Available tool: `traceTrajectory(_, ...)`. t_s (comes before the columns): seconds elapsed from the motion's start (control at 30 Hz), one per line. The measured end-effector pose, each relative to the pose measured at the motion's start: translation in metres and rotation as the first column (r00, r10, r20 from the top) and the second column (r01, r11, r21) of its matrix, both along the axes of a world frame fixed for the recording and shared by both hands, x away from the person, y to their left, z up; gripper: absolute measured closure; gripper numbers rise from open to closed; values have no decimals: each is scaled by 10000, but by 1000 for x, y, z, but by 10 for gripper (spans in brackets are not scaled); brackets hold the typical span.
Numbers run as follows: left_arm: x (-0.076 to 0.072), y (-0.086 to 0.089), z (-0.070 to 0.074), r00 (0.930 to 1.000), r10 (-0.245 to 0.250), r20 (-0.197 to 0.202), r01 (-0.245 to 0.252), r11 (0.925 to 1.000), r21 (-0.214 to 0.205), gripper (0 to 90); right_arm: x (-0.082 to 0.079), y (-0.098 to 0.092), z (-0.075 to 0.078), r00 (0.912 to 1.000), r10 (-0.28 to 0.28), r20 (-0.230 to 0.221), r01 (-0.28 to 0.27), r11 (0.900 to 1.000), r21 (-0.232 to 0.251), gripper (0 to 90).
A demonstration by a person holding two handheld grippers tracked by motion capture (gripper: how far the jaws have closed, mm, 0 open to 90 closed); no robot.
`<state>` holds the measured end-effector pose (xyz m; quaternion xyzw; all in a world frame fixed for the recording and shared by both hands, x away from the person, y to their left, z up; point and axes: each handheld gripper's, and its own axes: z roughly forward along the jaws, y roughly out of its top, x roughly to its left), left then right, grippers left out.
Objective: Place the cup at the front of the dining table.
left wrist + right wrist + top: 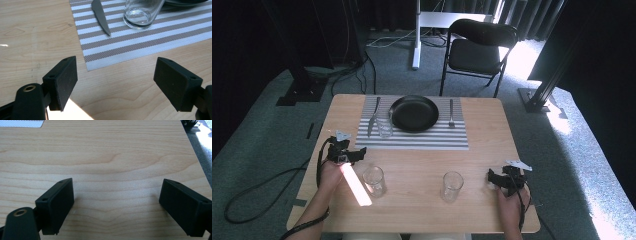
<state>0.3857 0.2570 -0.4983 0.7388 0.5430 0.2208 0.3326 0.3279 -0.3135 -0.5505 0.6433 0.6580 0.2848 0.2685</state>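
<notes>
A: While the glass (374, 180) stands upright on the tabletop (472, 150) just right of the left gripper (360, 153), its jaws gape empty.
B: Square up, close low. The right gripper (490, 176) is wide open too.

— Table (482, 165): pale wood, smooth, matt. Placemat (150, 42): woven, striped, coarse-textured.
— Tumbler (140, 12): clear glossy glass. Knife (101, 16): smooth metal, serrated. Plate (414, 113): black, slight sheen. Jaw pads: black, matt, grainy.
</notes>
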Motion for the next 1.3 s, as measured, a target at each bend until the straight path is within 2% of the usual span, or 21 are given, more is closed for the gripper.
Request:
traceTrajectory(0.13,-7,6,0,9999,78,123,-79,9999,120,198,0,0,0,10000,-1,0,1,10000,3,119)
traceTrajectory(0.27,-16,16,-2,9998,199,91,-196,9994,-270,198,0,0,0,10000,-2,-1,2,10000,3,119)
traceTrajectory(0.37,-22,21,-6,9996,249,91,-248,9996,-100,198,0,0,0,10000,3,2,-3,10000,-3,119)
traceTrajectory(0.5,-31,27,-9,9994,330,65,-328,9987,-383,198,0,0,0,10000,0,0,0,10000,-2,119)
traceTrajectory(0.7,-41,30,-16,9994,325,102,-324,9994,-98,198,0,0,0,10000,0,1,0,10000,1,119)
traceTrajectory(0.77,-44,32,-18,9994,343,16,-342,9993,-168,198,0,0,0,10000,0,1,0,10000,1,119)
traceTrajectory(0.83,-48,34,-20,9989,460,98,-459,9989,-89,198,0,0,0,10000,1,0,-1,10000,0,119)
traceTrajectory(0.9,-53,36,-21,9984,565,99,-563,9981,-270,198,0,0,0,10000,1,0,-1,10000,0,119)
traceTrajectory(0.97,-57,38,-22,9978,647,170,-645,9979,-101,198,0,0,0,10000,1,0,-1,10000,1,119)
traceTrajectory(1.1,-65,42,-23,9975,671,216,-670,9977,-38,198,0,0,0,10000,-4,6,4,10000,9,119)
traceTrajectory(1.3,-75,47,-24,9958,863,300,-860,9962,-116,198,0,0,0,10000,-16,-1,16,10000,22,119)
